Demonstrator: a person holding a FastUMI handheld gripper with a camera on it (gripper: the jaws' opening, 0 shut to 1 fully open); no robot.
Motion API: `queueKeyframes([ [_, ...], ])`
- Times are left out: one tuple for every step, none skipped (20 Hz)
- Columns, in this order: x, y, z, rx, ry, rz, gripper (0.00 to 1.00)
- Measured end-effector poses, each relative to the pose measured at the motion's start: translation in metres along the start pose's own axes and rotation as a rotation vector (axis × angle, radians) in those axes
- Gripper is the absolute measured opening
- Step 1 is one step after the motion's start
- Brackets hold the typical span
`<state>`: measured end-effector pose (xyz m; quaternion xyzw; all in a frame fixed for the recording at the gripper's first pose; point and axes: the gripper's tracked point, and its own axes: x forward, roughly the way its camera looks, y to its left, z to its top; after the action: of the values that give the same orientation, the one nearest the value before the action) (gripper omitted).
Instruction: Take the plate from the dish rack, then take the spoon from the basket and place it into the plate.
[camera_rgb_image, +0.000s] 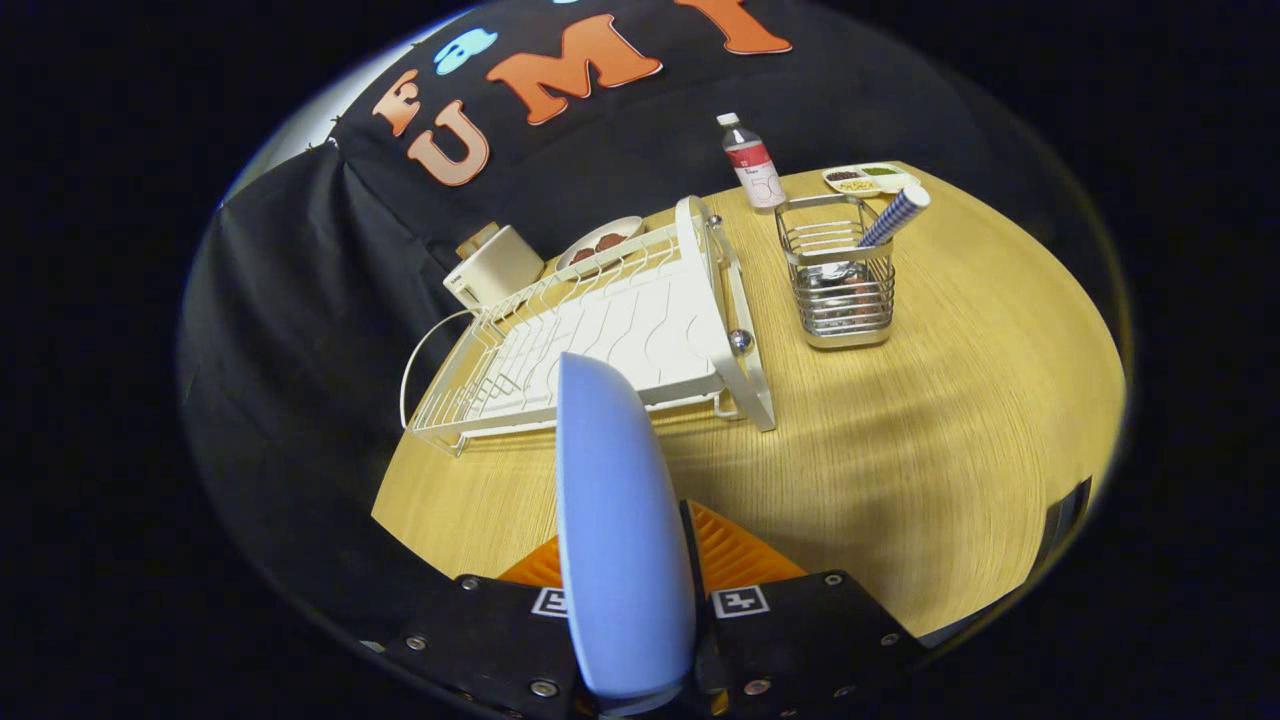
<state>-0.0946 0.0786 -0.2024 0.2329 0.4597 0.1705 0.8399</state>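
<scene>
You have the plate (620, 530) clamped edge-on between the fingers (640, 600), lifted clear of the dish rack (610, 330), which sits just beyond it on the counter (900, 450) with its slots now bare. So the first step looks done, and the plate needs a resting place. The open stretch of counter ahead of the fingers, between rack and basket (838, 285), seems the likeliest spot; lay the plate flat there before you let go. Then comes the spoon (890, 220): it stands in the wire basket, handle leaning out over the rim, bowl end down inside. Behind the rack a small dish (600, 243) holds some dark pieces, and a divided tray (870, 178) beside the bottle (752, 162) carries bits of food.
</scene>
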Motion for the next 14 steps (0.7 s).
queueKeyframes([
  [0.001,0.0,-0.002,0.003,0.002,-0.003,0.35],
  [0.003,0.0,-0.003,-0.013,0.004,-0.009,0.35],
  [0.002,-0.004,-0.004,-0.039,0.006,-0.026,0.35],
  [0.004,-0.008,-0.006,-0.071,0.007,-0.053,0.41],
  [0.005,-0.012,-0.007,-0.089,0.011,-0.078,0.47],
  [0.006,-0.013,-0.01,-0.091,0.014,-0.083,0.52],
  [0.008,-0.012,-0.013,-0.092,0.017,-0.083,0.58],
  [0.009,-0.013,-0.015,-0.096,0.017,-0.088,0.59],
  [0.01,-0.017,-0.015,-0.103,0.014,-0.103,0.62],
  [0.011,-0.021,-0.014,-0.104,0.011,-0.12,0.65],
  [0.011,-0.024,-0.014,-0.1,0.008,-0.13,0.73],
  [0.012,-0.027,-0.013,-0.093,0.003,-0.143,0.75],
  [0.013,-0.031,-0.01,-0.094,-0.006,-0.163,0.79],
  [0.014,-0.039,-0.007,-0.103,-0.019,-0.199,0.81],
])
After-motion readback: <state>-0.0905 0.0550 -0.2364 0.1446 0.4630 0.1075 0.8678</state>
